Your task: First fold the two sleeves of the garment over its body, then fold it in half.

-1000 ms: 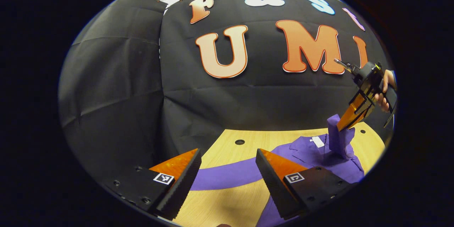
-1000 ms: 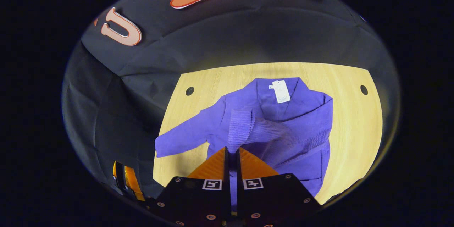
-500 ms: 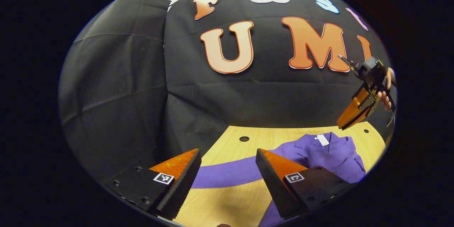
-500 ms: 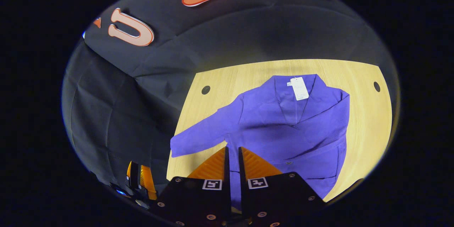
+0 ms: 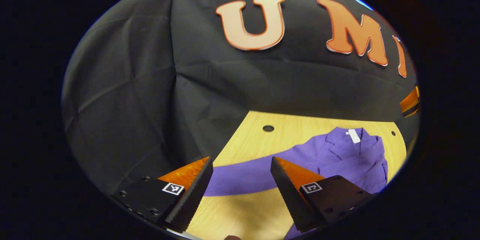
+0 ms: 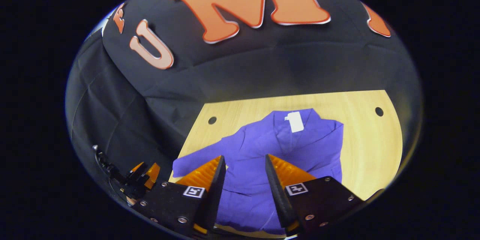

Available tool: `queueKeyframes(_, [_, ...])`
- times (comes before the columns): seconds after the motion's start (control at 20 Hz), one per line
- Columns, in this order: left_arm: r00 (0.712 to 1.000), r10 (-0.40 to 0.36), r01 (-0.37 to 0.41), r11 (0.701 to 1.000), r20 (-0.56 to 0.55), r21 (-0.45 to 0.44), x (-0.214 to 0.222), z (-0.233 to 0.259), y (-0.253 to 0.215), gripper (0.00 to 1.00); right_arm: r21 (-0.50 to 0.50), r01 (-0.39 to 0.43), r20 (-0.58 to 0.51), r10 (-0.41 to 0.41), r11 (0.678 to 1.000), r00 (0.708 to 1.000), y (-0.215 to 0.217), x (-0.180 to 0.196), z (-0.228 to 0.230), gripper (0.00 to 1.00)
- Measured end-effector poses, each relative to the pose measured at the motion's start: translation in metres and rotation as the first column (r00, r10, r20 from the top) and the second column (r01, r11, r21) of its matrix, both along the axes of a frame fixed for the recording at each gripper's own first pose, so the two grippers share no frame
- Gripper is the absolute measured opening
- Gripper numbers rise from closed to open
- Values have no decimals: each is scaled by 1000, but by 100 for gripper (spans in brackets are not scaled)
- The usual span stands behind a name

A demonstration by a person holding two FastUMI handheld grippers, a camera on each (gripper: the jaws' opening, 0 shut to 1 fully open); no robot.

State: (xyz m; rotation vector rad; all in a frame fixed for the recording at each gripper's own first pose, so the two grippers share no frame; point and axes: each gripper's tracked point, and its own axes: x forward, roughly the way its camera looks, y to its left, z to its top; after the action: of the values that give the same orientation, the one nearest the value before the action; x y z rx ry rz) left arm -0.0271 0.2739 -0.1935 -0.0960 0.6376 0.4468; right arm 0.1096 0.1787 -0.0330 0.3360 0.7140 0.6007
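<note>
Purple jacket lies flat on the wooden table: right sleeve seems folded over its body, left sleeve outstretched. Left gripper and right gripper hover, jaws spread, empty.

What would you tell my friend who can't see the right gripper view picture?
A purple garment lies on a wooden table, with one sleeve still stretched out to the side. The right gripper hangs above it, open and holding nothing. A white tag sits at the collar.
</note>
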Motion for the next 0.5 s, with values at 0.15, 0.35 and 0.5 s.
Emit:
queueKeyframes(0.15, [993,38,-44,997,-112,-58,0,-34,24,98,-16,79,64,-78,997,995,-34,3,9,80])
queueKeyframes(0.35, [962,26,-73,984,-272,-164,-2,-86,32,98,-34,186,159,-178,982,971,-74,3,18,94])
queueKeyframes(0.5, [933,25,-125,958,-360,-258,-3,-118,35,98,-32,257,241,-242,966,940,-96,1,28,95])
